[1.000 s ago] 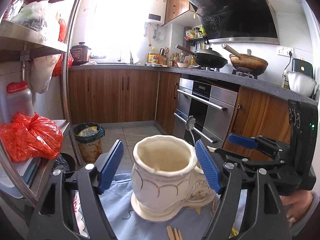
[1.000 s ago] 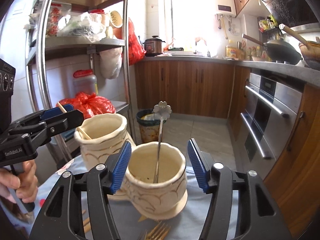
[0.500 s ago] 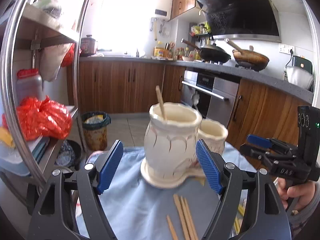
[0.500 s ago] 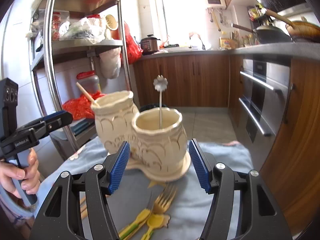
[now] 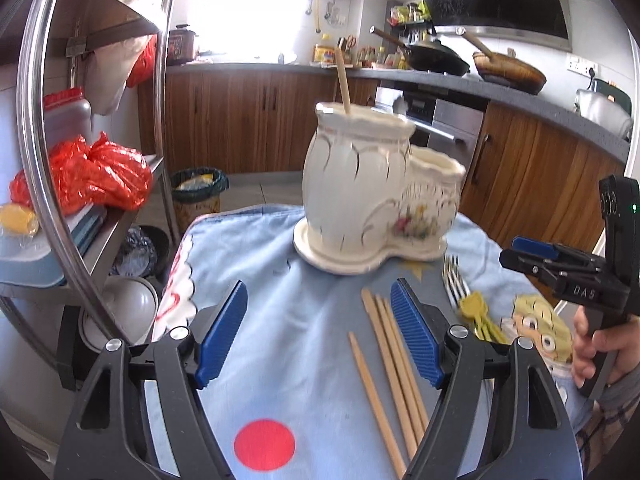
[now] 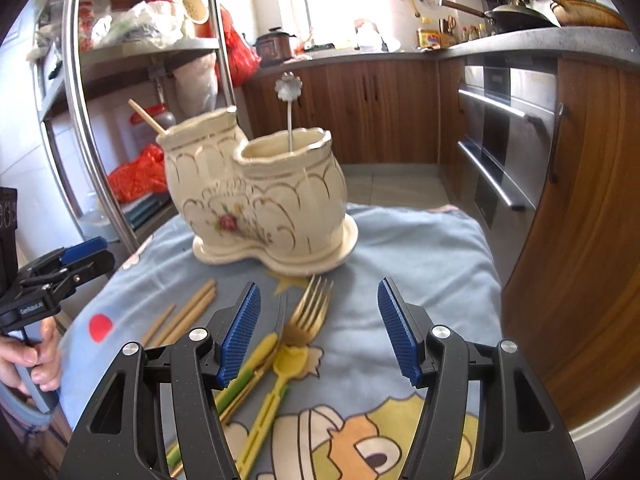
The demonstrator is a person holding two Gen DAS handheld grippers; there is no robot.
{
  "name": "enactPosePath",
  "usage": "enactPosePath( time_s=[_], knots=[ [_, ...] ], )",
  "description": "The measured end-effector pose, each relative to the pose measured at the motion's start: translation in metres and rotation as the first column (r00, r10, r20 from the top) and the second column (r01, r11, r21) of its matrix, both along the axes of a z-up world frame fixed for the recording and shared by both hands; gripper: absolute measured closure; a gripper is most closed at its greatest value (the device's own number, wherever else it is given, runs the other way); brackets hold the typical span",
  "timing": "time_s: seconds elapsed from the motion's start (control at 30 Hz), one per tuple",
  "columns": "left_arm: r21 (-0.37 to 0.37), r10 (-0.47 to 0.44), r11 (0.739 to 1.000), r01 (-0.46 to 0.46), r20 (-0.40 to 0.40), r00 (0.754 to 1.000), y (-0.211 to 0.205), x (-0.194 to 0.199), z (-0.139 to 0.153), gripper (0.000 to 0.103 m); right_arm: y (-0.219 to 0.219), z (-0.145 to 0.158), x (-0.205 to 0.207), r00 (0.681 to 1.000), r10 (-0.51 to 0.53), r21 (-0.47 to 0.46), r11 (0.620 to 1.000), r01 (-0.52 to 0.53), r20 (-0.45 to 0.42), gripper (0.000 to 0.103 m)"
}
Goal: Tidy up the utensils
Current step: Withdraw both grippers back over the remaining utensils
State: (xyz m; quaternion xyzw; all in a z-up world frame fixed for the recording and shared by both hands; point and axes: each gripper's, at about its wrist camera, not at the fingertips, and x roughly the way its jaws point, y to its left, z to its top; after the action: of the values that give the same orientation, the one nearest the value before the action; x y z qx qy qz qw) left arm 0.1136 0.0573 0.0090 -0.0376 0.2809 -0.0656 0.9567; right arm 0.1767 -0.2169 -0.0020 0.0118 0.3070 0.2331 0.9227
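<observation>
A cream ceramic double-pot utensil holder (image 5: 372, 196) (image 6: 260, 200) stands on a blue cartoon cloth (image 5: 288, 320) (image 6: 400, 264). One chopstick (image 5: 343, 80) (image 6: 146, 116) sticks out of the taller pot and a flower-topped spoon (image 6: 288, 92) out of the lower pot. Several wooden chopsticks (image 5: 392, 364) (image 6: 188, 312) lie on the cloth. A gold fork (image 6: 310, 308) (image 5: 454, 280) and yellow-handled utensils (image 6: 264, 384) (image 5: 480, 316) lie beside them. My left gripper (image 5: 318, 332) is open and empty, above the chopsticks. My right gripper (image 6: 318, 332) is open and empty, above the fork.
A steel shelf rack (image 5: 92, 132) (image 6: 92, 92) with red bags (image 5: 84, 176) stands at the left. A bin (image 5: 198, 192) stands on the floor behind. Wooden cabinets and an oven (image 6: 504, 140) lie at the right. The cloth's far edge drops off behind the holder.
Both grippers have pulled back and up from the holder, which now looks farther away. The chopsticks, fork and yellow utensils on the cloth have come into view.
</observation>
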Motion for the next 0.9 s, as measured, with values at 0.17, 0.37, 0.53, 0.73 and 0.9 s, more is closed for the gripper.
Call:
enactPosePath(
  time_s=[0.17,0.37,0.53,0.73,0.9],
  knots=[
    [0.008,-0.023,1.000,0.024,-0.054,0.998,-0.003,-0.001,-0.011,0.039,0.000,-0.008,-0.005,0.999,0.011,0.004,1.000,-0.011,-0.043,0.041],
    [0.009,-0.081,0.997,0.083,-0.119,0.990,-0.012,-0.002,-0.020,0.050,0.001,-0.019,-0.013,0.995,0.035,-0.016,0.999,-0.036,-0.090,0.050],
    [0.033,-0.114,0.992,0.120,-0.145,0.983,-0.023,-0.009,-0.026,0.051,0.003,-0.023,-0.021,0.990,0.069,-0.029,0.997,-0.073,-0.119,0.053],
    [0.052,-0.121,0.990,0.132,-0.181,0.976,-0.030,-0.016,-0.034,0.053,0.014,-0.029,-0.032,0.983,0.117,-0.074,0.989,-0.128,-0.142,0.061],
    [0.067,-0.124,0.988,0.140,-0.211,0.970,-0.034,-0.019,-0.042,0.061,0.019,-0.033,-0.034,0.979,0.128,-0.109,0.983,-0.147,-0.160,0.076]
  ],
)
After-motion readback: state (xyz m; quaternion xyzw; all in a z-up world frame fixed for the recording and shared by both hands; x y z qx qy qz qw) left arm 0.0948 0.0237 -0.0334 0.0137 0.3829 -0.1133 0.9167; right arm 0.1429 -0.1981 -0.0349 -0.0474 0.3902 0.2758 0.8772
